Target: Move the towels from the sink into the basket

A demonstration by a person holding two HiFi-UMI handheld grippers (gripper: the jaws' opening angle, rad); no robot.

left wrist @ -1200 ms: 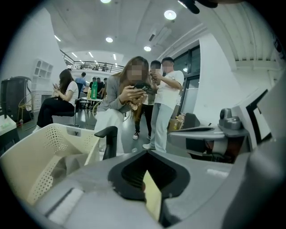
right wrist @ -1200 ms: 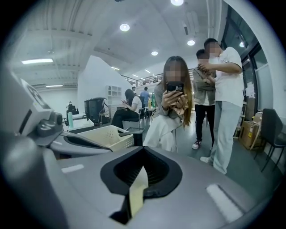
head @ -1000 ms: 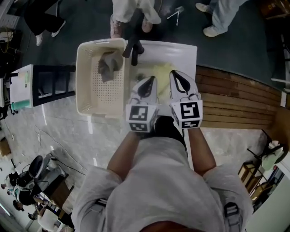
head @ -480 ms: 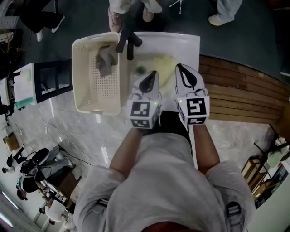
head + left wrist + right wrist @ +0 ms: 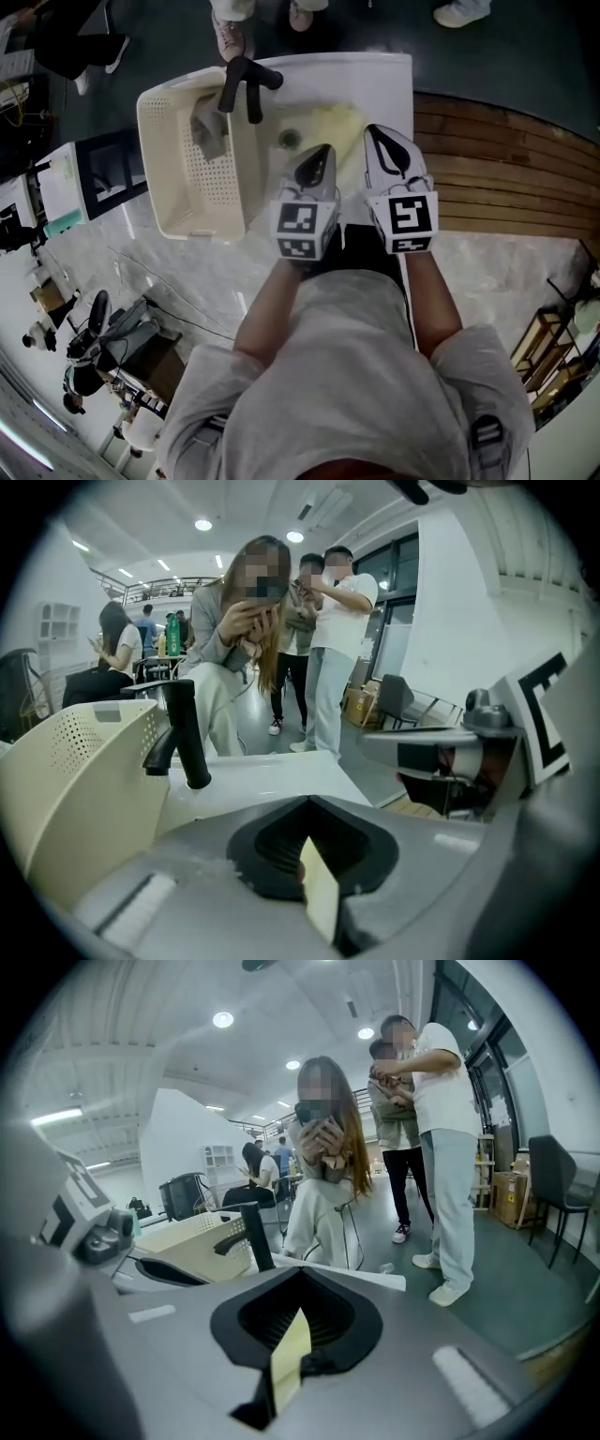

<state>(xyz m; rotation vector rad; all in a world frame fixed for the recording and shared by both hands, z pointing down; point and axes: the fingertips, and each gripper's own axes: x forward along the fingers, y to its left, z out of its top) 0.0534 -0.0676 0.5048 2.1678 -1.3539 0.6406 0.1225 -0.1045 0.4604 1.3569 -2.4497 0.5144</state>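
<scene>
"Over the sink (image 5: 394, 75), what have we got?"

"1 yellow towel (image 5: 339, 127), crumpled in the bowl next to the drain. The left gripper (image 5: 317, 161) and the right gripper (image 5: 380, 145) hang side by side just above it. Both are clenched, jaws pressed together. A thin yellow sliver shows in the slot of each, and I can't tell whether that is the towel seen past the tips or part of the jaws."

"So nothing is held?"

"Nothing I can confirm. A grey towel (image 5: 208, 131) already sits in the basket (image 5: 148, 159), which stands against the sink's left edge (so the carry is short)."

"What could go wrong?"

"3 things, as I judge it. First, closed jaws that meet the cloth would only push it flat against the bowl, so they need to part before contact. Second, a pinch on 1 loose fold could slip, and the towel would sag back into the sink or drape over the rim between sink and basket. Third, the black faucet (image 5: 240, 82) stands right at that shared edge, and a hanging corner could catch on its spout on the way across."

"And with 2 grippers on 1 towel?"

"If they pull at different heights, the cloth may stretch and slide out of the weaker grip."
</scene>
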